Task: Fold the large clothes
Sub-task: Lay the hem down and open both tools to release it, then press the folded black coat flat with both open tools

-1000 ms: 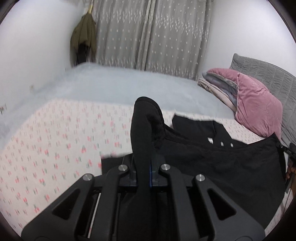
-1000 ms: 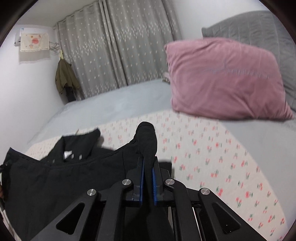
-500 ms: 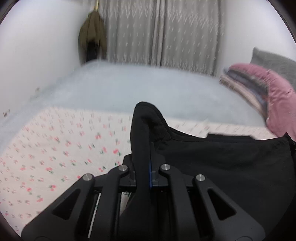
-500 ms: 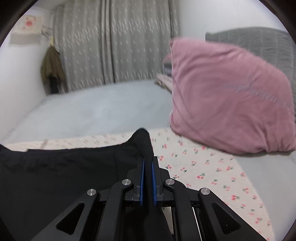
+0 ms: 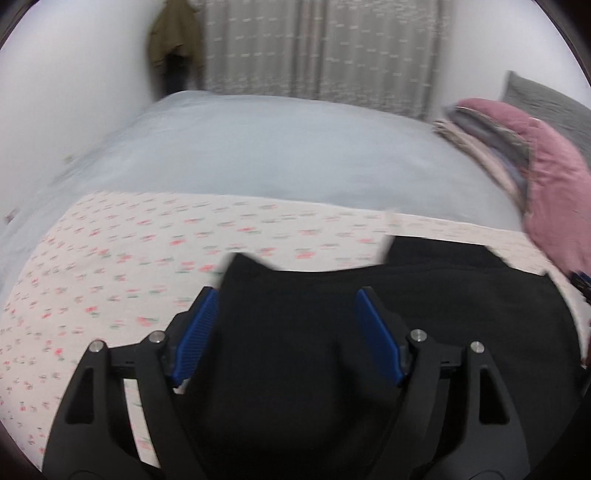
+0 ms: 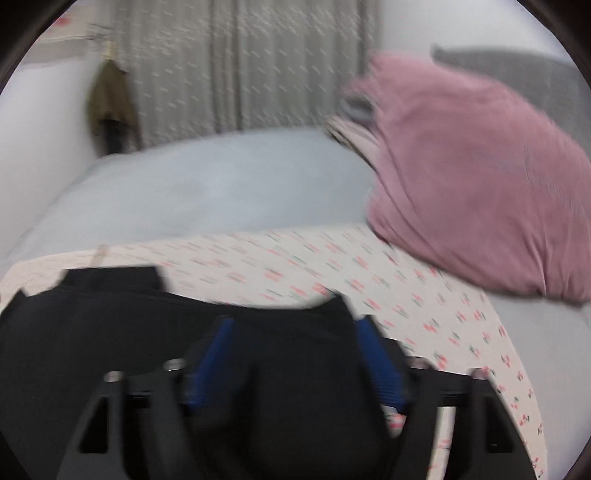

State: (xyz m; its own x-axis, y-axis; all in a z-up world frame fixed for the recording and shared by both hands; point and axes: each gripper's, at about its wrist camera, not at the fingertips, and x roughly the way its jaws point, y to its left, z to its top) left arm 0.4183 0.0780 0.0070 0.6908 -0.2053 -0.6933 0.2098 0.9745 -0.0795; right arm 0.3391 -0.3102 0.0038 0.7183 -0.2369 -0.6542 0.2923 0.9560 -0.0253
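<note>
A large black garment (image 5: 443,314) lies folded over itself on the floral sheet (image 5: 129,251) of the bed. My left gripper (image 5: 284,295) hangs over its left corner with the jaws opening wide; the black cloth lies loose between the blue pads (image 5: 197,328), which do not press on it. In the right wrist view the same black garment (image 6: 92,325) spreads to the left, and my right gripper (image 6: 295,325) is over its right corner, jaws opening, blue pads (image 6: 376,354) apart with the cloth slack between them. Both views are blurred.
A pink pillow (image 6: 472,192) lies on the bed to the right, against a grey headboard (image 5: 546,99), with folded fabrics (image 5: 480,136) stacked beside it. A pale blue blanket (image 5: 277,147) covers the far bed. Grey curtains (image 5: 325,48) and a hanging olive jacket (image 5: 173,33) stand behind.
Both grippers were shut on raised corners of the black garment and carried them forward; now both have opened and the corners have dropped flat onto the garment.
</note>
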